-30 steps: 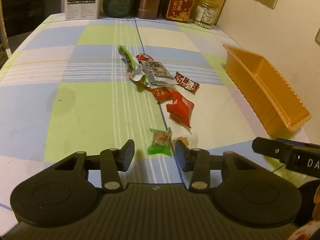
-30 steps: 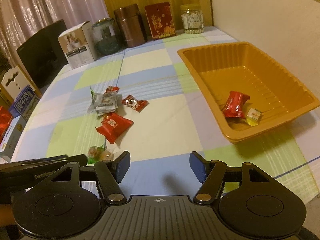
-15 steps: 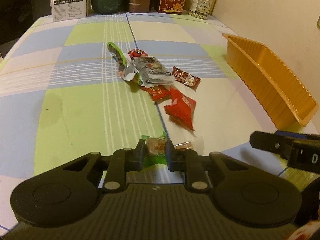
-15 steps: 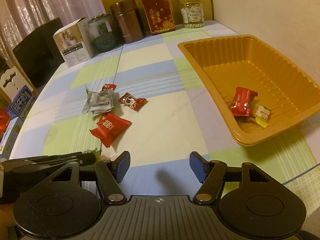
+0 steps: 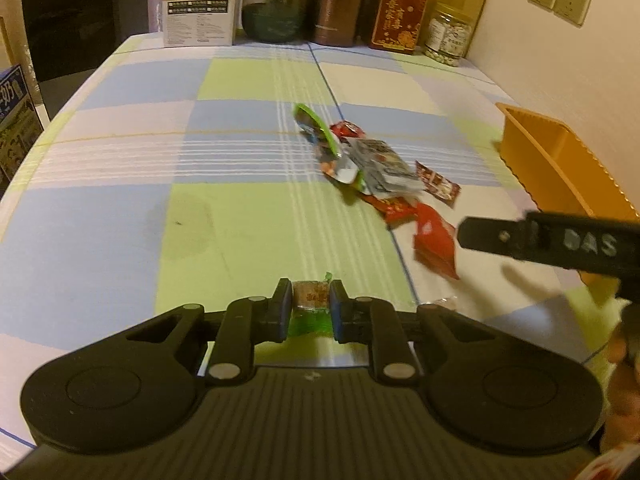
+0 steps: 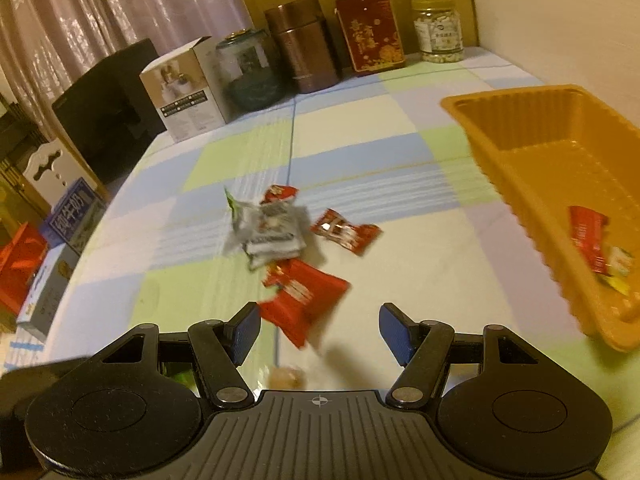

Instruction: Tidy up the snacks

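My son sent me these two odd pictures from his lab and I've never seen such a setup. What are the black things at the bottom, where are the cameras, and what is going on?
There is no robot here: a person holds a two-finger gripper in each hand, and a wide-angle camera on each looks forward along its fingers. The black shapes at the bottom are those grippers.

In the left-hand view, the left gripper is shut on a small green-wrapped snack. The dark bar at the right edge is part of the other gripper.

In the right-hand view, the right gripper stands open and empty, pointing at a red packet on the checked tablecloth. Further on lie a silver packet and more red ones. The orange tray on the right already holds a couple of snacks. Jars and boxes stand at the back.

The job is tidying snacks.
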Demonstrator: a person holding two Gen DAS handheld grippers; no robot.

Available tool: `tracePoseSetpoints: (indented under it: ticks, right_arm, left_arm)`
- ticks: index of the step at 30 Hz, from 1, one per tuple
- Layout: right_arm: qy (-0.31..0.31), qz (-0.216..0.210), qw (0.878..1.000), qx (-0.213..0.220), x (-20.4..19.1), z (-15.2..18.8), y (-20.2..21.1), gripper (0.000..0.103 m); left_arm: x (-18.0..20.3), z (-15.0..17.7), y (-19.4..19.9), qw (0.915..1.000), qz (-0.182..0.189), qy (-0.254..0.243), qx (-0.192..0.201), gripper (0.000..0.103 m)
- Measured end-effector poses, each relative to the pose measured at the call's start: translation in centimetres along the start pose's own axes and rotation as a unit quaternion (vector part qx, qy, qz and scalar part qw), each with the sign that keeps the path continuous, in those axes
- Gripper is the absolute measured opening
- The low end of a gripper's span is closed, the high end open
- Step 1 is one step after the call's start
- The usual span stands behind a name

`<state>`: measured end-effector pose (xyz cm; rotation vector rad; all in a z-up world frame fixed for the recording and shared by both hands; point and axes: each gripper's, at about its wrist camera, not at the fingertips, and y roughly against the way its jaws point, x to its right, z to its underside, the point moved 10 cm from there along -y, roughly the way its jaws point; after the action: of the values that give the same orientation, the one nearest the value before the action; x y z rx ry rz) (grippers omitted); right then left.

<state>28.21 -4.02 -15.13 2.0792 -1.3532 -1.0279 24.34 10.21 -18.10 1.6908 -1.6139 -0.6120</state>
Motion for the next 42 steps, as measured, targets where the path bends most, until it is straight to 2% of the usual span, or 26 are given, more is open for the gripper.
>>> tracePoseSetpoints:
  ticks: [4, 9, 11, 12, 14, 16, 26, 42]
  right_arm:
    - [-0.015, 0.004, 1.0, -0.008, -0.5, -0.5, -2.0, 0.065]
    - [-0.002, 0.033, 0.999, -0.02, -0.8, -0.7, -4.1, 0.051]
    - [0.006, 0.04, 0.999, -0.027, -0.8, -0.3, -4.6, 0.04]
    - [0.015, 0.042, 0.999, -0.028, -0.9, -0.2, -4.7, 0.04]
    - [0.031, 0.044, 0.998, -0.025, -1.2, 0.0, -4.5, 0.026]
    - [0.035, 0.043, 0.998, -0.022, -1.2, 0.0, -4.1, 0.022]
    - [0.038, 0.054, 0.998, 0.01, 0.0, -1.0, 0.7, 0.019]
    - [0.01, 0.071, 0.996, 0.056, 3.8, -2.0, 10.2, 0.019]
  left_arm:
    - [-0.8, -0.4, 0.4, 0.9999, 0.0, 0.009, 0.008, 0.017]
    - [-0.9, -0.6, 0.7, 0.9997, 0.006, 0.018, 0.015, 0.017]
    - [-0.9, -0.6, 0.8, 0.9996, 0.008, 0.021, 0.015, 0.017]
    - [-0.9, -0.6, 0.8, 0.9996, 0.008, 0.021, 0.015, 0.017]
    - [-0.8, -0.6, 0.9, 0.9996, 0.008, 0.023, 0.014, 0.017]
    - [-0.8, -0.4, 1.2, 0.9996, 0.008, 0.023, 0.013, 0.017]
    - [0.8, -0.9, 4.0, 0.9994, 0.015, 0.019, 0.025, 0.017]
    - [6.8, -3.2, 9.4, 0.9974, 0.042, -0.011, 0.058, 0.017]
